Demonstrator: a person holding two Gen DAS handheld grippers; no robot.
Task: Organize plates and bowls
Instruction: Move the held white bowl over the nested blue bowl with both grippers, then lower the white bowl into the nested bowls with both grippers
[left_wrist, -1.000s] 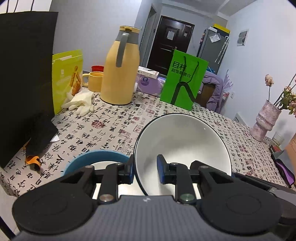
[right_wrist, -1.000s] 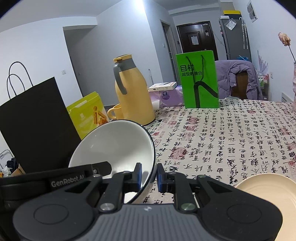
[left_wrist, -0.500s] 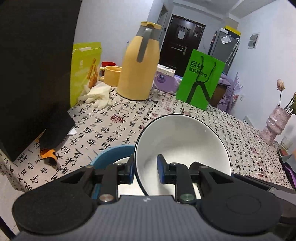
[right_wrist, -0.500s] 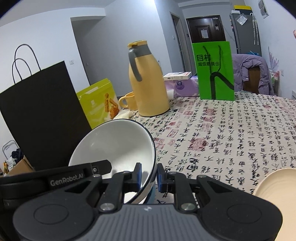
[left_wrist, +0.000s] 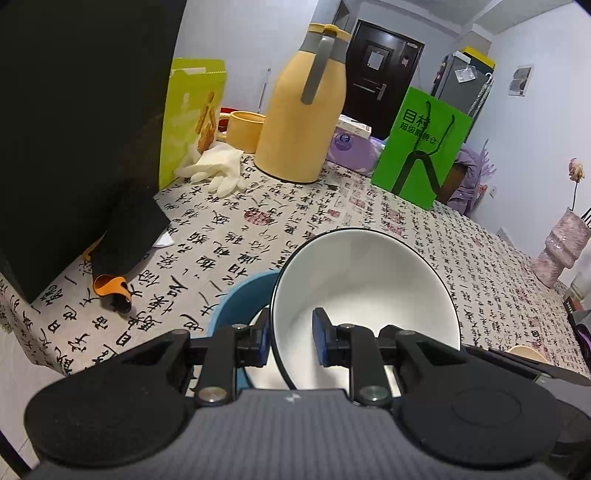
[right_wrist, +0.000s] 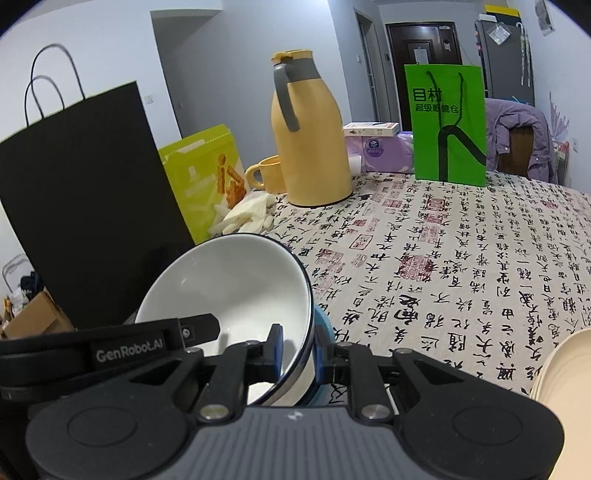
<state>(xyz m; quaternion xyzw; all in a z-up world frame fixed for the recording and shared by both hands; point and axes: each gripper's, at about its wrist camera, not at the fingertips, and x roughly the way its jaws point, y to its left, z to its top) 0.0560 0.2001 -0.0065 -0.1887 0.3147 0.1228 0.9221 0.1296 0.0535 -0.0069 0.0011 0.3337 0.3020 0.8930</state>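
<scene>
The left gripper (left_wrist: 290, 338) pinches the near-left rim of a white bowl (left_wrist: 364, 291): its left blue pad sits outside the wall and its right pad inside the basin, with the dark-edged rim between them. The right gripper (right_wrist: 298, 349) clamps the opposite side of the same bowl (right_wrist: 231, 288), one pad inside and one outside, its jaws nearly together on the thin wall. In the right wrist view the other tool's finger, marked "GenRobot.AI", reaches into the bowl from nine o'clock. The bowl is held tilted, its mouth turned toward the cameras, directly over a blue bowl (left_wrist: 240, 301) that shows at ten o'clock of the left jaws and as a blue sliver (right_wrist: 323, 332) just beyond the right jaws; whether the two bowls touch cannot be told.

Outward, a cream plate (right_wrist: 565, 373) lies at three o'clock in the right view. The tablecloth (left_wrist: 236, 229), printed with calligraphy, spreads beyond. At twelve o'clock stands a yellow thermos jug (left_wrist: 306, 107), with a yellow mug (left_wrist: 243, 131) and pale rubber gloves (left_wrist: 216, 170) beside it. A green paper bag (left_wrist: 421, 144) stands at one o'clock, a black paper bag (left_wrist: 77, 122) at ten, and a pink vase (left_wrist: 565, 251) at three.
</scene>
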